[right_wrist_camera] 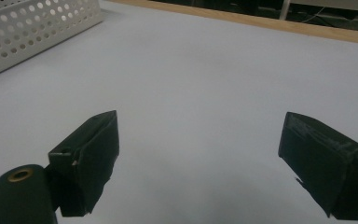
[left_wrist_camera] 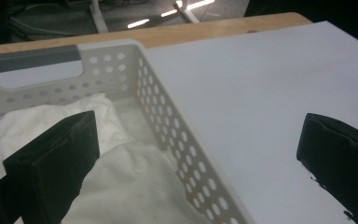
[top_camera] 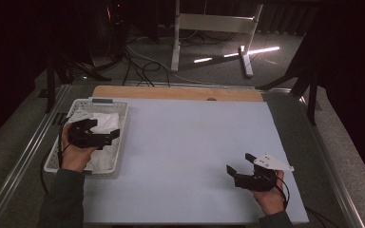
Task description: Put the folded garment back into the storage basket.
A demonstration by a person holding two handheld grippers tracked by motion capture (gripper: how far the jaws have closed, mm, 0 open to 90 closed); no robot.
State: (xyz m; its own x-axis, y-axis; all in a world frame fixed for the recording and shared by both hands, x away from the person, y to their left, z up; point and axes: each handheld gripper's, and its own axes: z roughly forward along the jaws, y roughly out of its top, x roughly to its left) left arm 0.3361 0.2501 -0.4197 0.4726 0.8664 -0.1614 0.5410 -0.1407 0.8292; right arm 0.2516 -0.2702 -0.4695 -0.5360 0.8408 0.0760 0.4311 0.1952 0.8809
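Two tongs are out, both spread wide and holding nothing. Left tongs [top_camera: 105, 131] hover over the basket [top_camera: 121, 142] at the worktop's [top_camera: 190, 142] left edge, straddling its right wall: one jaw above the white cloth [left_wrist_camera: 121, 186] inside, the other above bare worktop. Right tongs [top_camera: 240, 164] sit low near the front right corner, well apart from the basket, with open worktop between.

- In the high view, the left gripper [top_camera: 105, 135] and its hand [top_camera: 76, 151] cover the middle of the white cloth [top_camera: 105, 121].
- The basket [left_wrist_camera: 168, 107] runs off the left gripper view's lower left edge.
- Cloth folds there are too blurred to count.
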